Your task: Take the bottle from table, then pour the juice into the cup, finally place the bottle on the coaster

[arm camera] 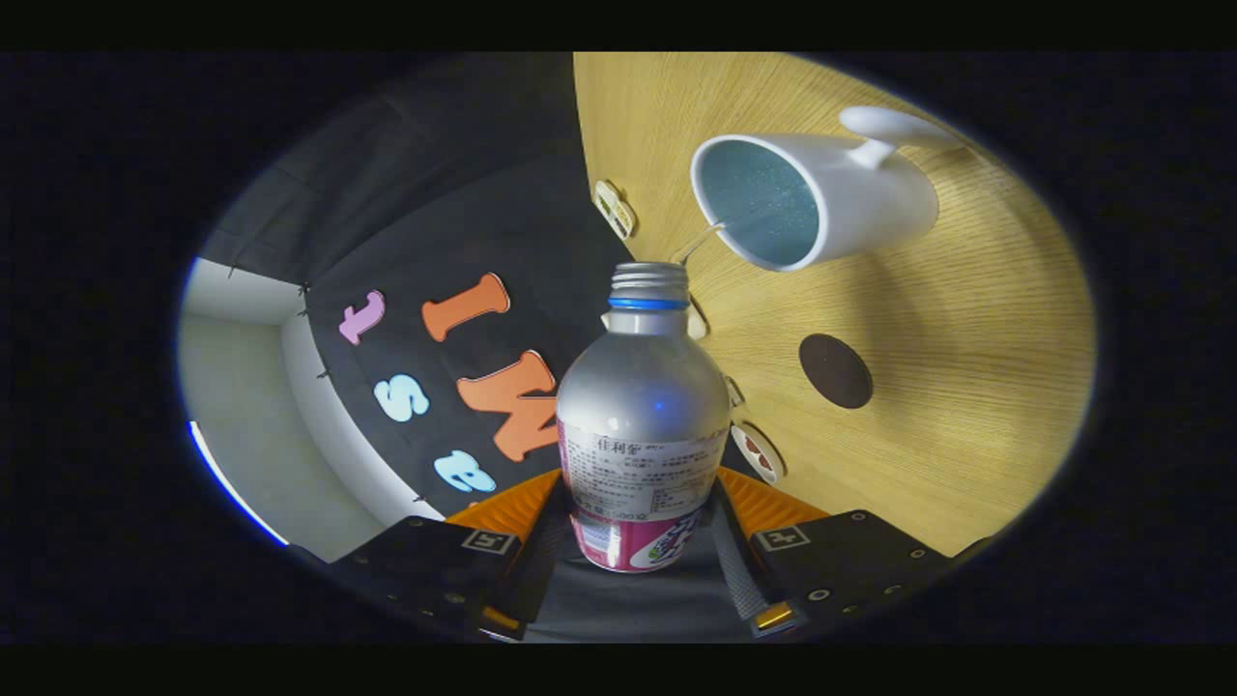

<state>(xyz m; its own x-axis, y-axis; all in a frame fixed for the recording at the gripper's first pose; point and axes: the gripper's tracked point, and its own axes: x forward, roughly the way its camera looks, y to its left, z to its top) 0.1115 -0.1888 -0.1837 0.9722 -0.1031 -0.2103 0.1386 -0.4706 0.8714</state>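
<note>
the tool (640, 541) is clamped on the lower body of an aluminium juice bottle (643, 425), one finger pressing each flank just below the paper label, so the bottle runs straight out along the fingers with its uncapped threaded mouth pointing away from them. the whole view is rolled well over, and the wooden surface (966, 387) reads as a steep wall beside the bottle, which suggests the bottle is tipped far over for the pour rather than carried upright. taking the bottle as the landmark, the white mug (821, 198) stands on the surface just beyond the bottle's mouth and off to one side, its open rim turned toward the neck and its handle on the far side, away from the bottle. a thin clear thread of liquid appears to run between the neck and the mug's rim, and the inside of the mug looks pale blue and speckled, though how much juice is in it cannot be told. the low grip probably keeps the fingers clear of the neck and the stream. the dark round coaster (836, 370) lies flat on the surface beside the bottle's shoulder, nearer the tool than the mug and apart from it, unoccupied. judged from this, the task is at its middle step: the bottle is off the surface, pouring is under way, and setting the bottle on the coaster is not yet done.
</note>
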